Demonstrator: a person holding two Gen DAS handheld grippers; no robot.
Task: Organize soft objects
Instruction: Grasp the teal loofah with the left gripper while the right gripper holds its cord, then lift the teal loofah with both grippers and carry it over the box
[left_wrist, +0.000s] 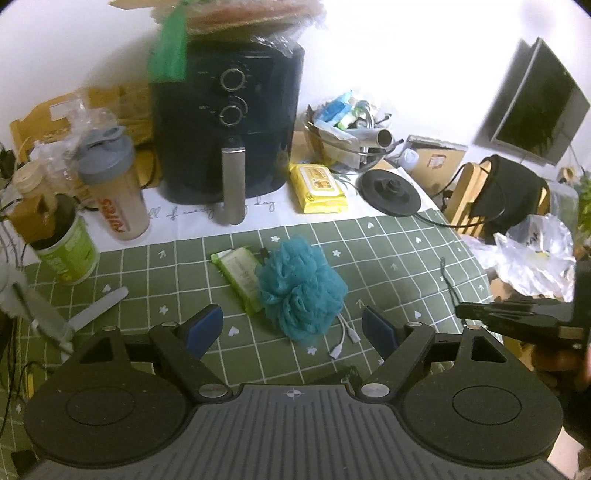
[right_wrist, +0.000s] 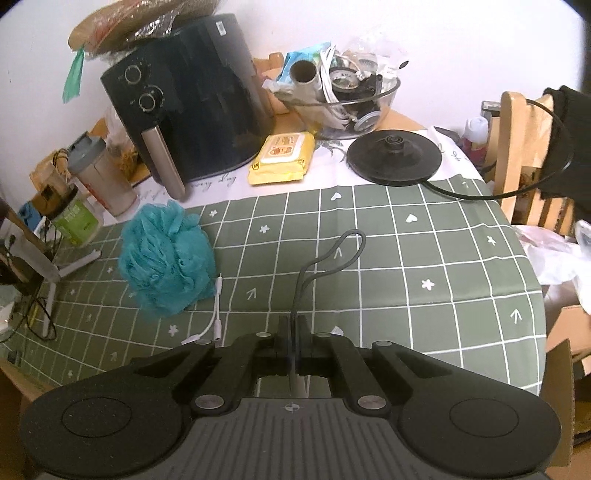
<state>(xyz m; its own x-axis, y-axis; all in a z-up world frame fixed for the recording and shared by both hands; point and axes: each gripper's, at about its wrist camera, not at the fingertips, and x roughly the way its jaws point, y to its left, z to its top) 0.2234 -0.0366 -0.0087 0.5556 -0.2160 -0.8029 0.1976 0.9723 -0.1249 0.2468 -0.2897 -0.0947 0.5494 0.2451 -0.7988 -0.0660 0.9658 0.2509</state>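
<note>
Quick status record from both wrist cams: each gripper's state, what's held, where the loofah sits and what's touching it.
left gripper: open, fingers empty, above the table short of the loofah
right gripper: shut on grey cord, whose loop stands up past the fingers
loofah: teal mesh puff on the green grid tablecloth, not held
beside loofah: green packet at its left edge, partly under it
white cable: lies at the loofah's near side
behind: air fryer, yellow wipes pack
</note>
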